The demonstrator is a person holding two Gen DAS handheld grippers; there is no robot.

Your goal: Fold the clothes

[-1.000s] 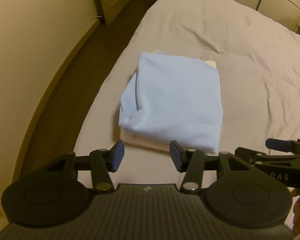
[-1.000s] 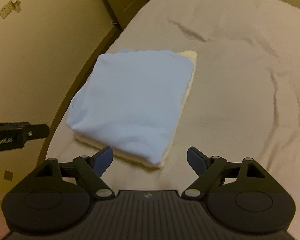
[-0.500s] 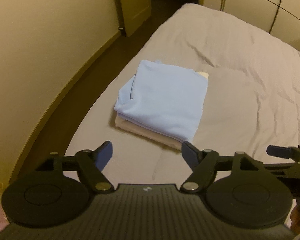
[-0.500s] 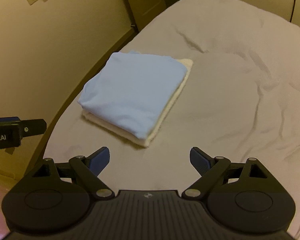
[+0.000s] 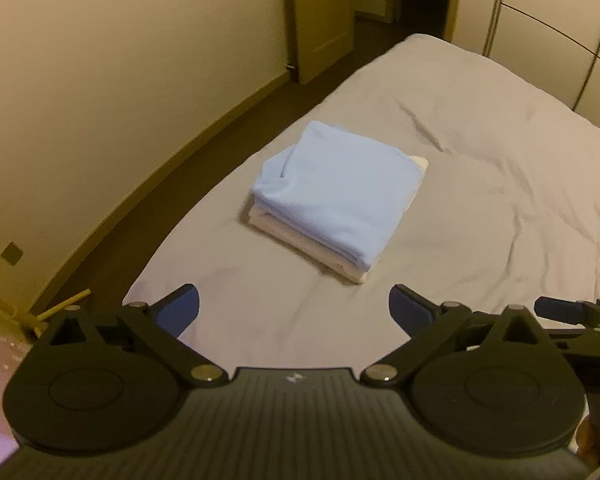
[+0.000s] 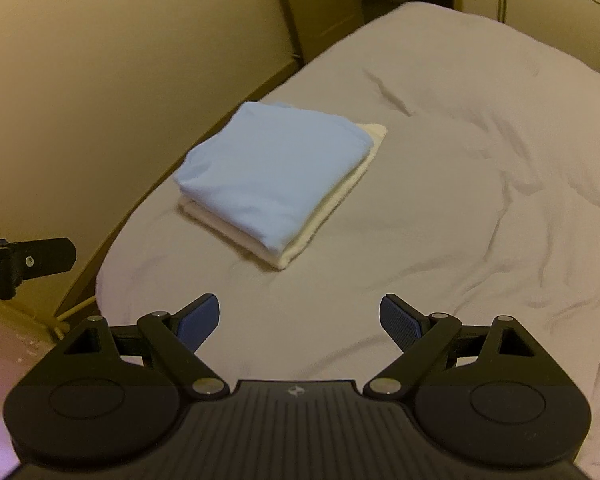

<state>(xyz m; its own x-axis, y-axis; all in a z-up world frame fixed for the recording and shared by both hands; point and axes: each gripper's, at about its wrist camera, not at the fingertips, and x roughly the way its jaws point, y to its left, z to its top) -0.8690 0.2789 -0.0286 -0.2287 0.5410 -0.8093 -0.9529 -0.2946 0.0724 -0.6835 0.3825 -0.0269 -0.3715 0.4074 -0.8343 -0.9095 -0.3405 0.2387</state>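
Both drawn back, each hand-held gripper [image 5: 294,310] [image 6: 300,322] gapes empty, left widening; blue garment [image 5: 336,196] folded square

The cream garment [image 5: 300,236] lies mostly hidden beneath the folded blue garment [image 5: 336,196], only its edges showing on the bed [image 5: 480,184].

Two folded garments sit stacked on one bed [image 5: 480,168]: one blue top [image 5: 340,196] above one cream piece [image 5: 300,236], toward twelve o'clock from the camera. Two grippers appear: the left gripper [image 5: 294,310], jaws opening and empty, and the right gripper [image 6: 300,320], jaws apart. One door [image 5: 320,20] stands at twelve o'clock.
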